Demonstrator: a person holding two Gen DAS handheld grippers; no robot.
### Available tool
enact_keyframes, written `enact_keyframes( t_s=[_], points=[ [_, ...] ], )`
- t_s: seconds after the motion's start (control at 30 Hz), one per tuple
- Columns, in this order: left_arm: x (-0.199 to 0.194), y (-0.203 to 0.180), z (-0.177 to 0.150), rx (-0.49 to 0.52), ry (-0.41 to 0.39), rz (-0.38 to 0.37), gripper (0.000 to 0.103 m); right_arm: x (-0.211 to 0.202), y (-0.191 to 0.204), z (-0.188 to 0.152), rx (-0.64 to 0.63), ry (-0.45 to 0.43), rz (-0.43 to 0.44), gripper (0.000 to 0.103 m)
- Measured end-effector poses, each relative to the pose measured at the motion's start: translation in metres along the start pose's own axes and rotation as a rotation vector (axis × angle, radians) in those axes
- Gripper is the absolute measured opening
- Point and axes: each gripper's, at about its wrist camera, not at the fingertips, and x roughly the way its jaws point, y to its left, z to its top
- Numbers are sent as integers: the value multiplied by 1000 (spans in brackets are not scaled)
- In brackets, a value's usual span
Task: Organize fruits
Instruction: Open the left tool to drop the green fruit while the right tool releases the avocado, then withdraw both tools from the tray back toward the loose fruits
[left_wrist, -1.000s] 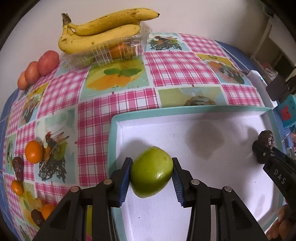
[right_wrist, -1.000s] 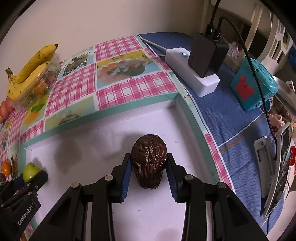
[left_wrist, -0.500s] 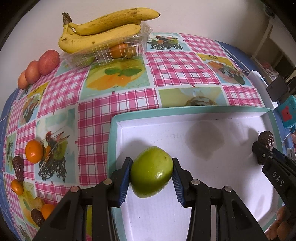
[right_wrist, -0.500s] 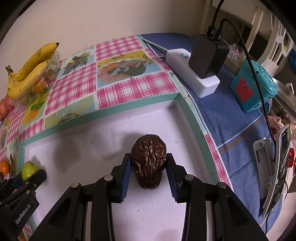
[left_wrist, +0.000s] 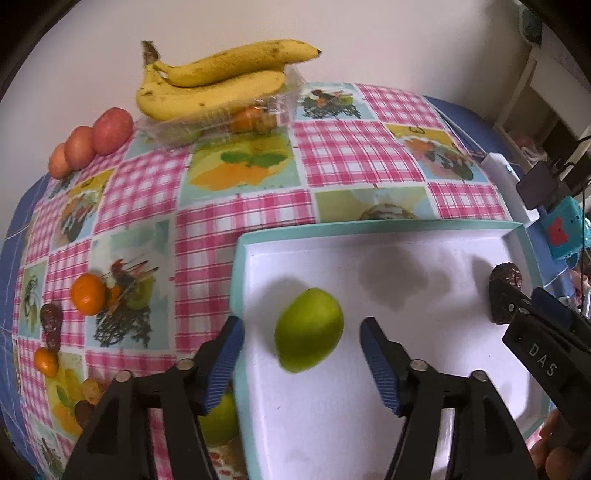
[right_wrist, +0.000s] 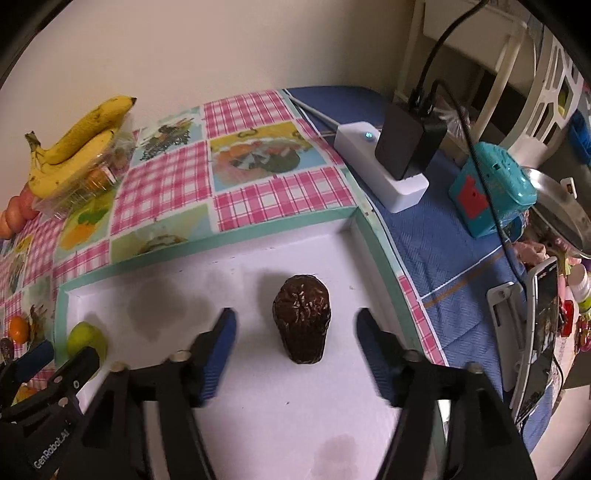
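Note:
A green fruit (left_wrist: 308, 329) lies near the left wall of the white tray (left_wrist: 424, 230) with a teal rim. My left gripper (left_wrist: 301, 356) stands open around it, its blue pads clear of the fruit on both sides. A wrinkled dark brown fruit (right_wrist: 301, 318) rests near the tray's right wall (right_wrist: 380, 251). My right gripper (right_wrist: 295, 352) is open around it, fingers apart from it. In the right wrist view the green fruit (right_wrist: 85, 338) shows at the tray's left end, and the brown fruit (left_wrist: 506, 293) shows at the right in the left wrist view.
Bananas (left_wrist: 214, 85) lie on a clear plastic box (left_wrist: 221, 118) at the back of the checked cloth. Reddish fruits (left_wrist: 92, 142), an orange (left_wrist: 88, 294) and small fruits sit left. A white power strip (right_wrist: 380, 170), black adapter and teal box (right_wrist: 491, 188) stand right of the tray.
Both grippers have opened. The green fruit and the brown fruit, held half a second ago, now lie free on the tray floor between the spread fingers.

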Motion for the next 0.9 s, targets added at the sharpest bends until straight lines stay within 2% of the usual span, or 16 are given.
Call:
enact_keyframes(
  t_s=[0.13, 0.17, 0.2, 0.33, 0.43, 0.63, 0.77, 0.9],
  points=[
    [-11, 18, -8, -26, -9, 37, 91, -8, 4, -6, -1, -4, 10, 80],
    [-12, 23, -9, -38, -10, 49, 99, -9, 6, -9, -6, -6, 9, 84],
    [-14, 30, -12, -55, -12, 64, 103, -11, 9, -11, -15, -7, 8, 89],
    [-20, 63, -24, -135, -17, 130, 103, -21, 16, -21, -60, -23, -4, 92],
    [-25, 84, -34, -166, -28, 151, 103, -30, 20, -28, -66, -45, 7, 92],
    [-37, 126, -59, -268, -45, 152, 103, -43, 34, -41, -118, -73, 9, 94],
    [-53, 144, -77, -284, -88, 191, 103, -49, 41, -49, -131, -89, 11, 94],
    [-66, 165, -89, -303, -121, 248, 103, -47, 46, -60, -126, -66, 23, 94]
  ],
)
